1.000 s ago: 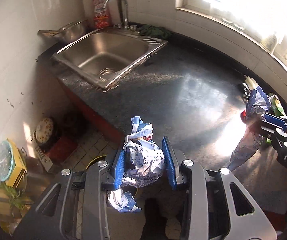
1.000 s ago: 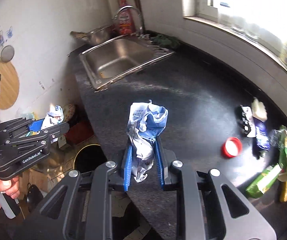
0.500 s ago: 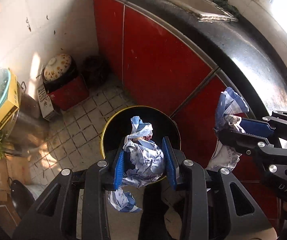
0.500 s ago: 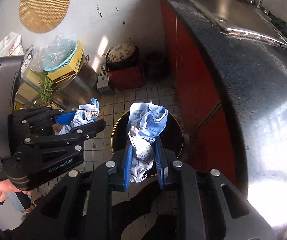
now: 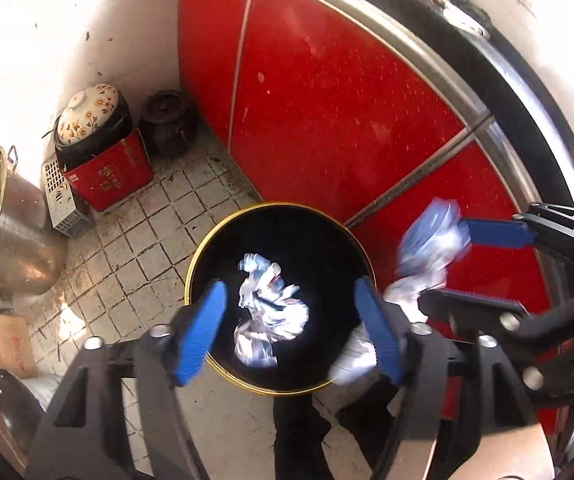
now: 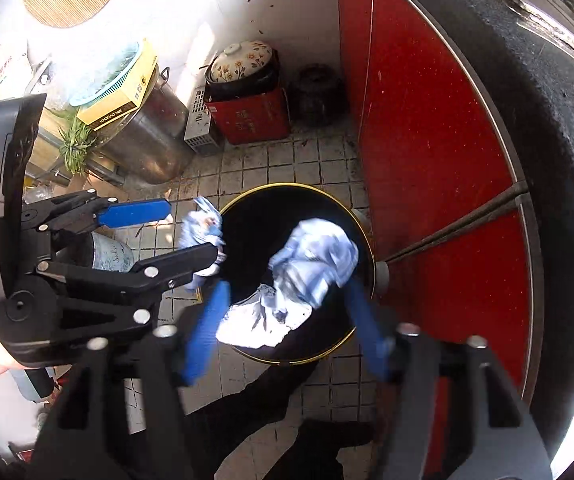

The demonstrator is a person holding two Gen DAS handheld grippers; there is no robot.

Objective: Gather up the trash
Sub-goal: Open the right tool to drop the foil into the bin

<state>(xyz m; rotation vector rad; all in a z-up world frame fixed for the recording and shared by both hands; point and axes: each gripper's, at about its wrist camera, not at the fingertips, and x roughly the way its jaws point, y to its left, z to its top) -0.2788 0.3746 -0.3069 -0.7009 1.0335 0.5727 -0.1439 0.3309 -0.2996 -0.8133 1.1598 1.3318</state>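
Both tongs are positioned directly over the black gold-rimmed waste bin (image 5: pixel 361 248) on the tiled floor, evidently so released litter drops inside. Left tongs (image 5: pixel 291 330): spread wide, gripping nothing; a crumpled blue-and-white wrapper (image 5: pixel 271 312) appears below them within the bin mouth, blurred. Right tongs (image 6: pixel 287 328): likewise spread; a second crumpled wrapper (image 6: pixel 307 280) sits between the pads, seemingly loose over the bin. Red cabinet doors (image 5: pixel 327 92) stand just behind the bin.
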